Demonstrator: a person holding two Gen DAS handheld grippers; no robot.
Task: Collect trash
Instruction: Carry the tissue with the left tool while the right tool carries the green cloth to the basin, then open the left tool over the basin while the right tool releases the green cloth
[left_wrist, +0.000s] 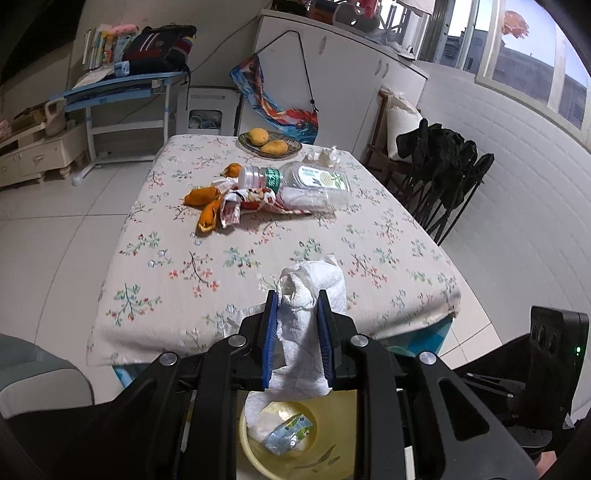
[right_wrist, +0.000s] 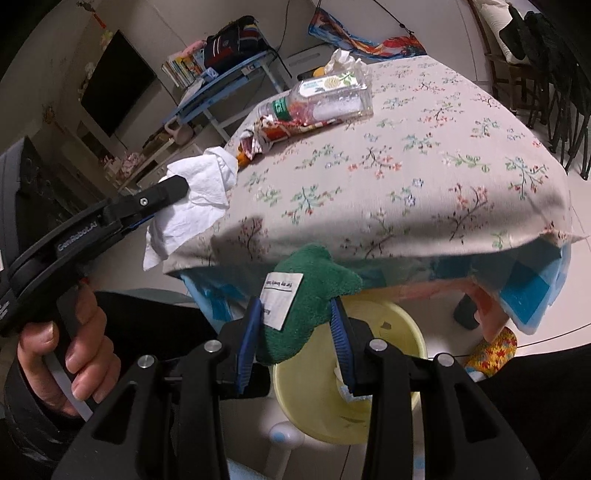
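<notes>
While both grippers hold a load at the near table edge, trash collection looks partly done.
Left gripper (left_wrist: 295, 314) has its jaws narrow, clamped on a white tissue (left_wrist: 310, 291) above the yellow bin (left_wrist: 258, 458), which already holds a wrapper (left_wrist: 290, 435). Right gripper (right_wrist: 295, 325) pinches a green cloth (right_wrist: 310, 295). Left on the table (left_wrist: 166, 280): peels (left_wrist: 205, 201), bottle (left_wrist: 291, 181), far tissue (left_wrist: 327, 155).

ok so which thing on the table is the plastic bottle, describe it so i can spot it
On the floral tablecloth, look at the litter heap mid-table, just before the fruit plate. The plastic bottle lies on its side there: clear, green-labelled, unlike the orange peels and red wrappers beside it.
</notes>
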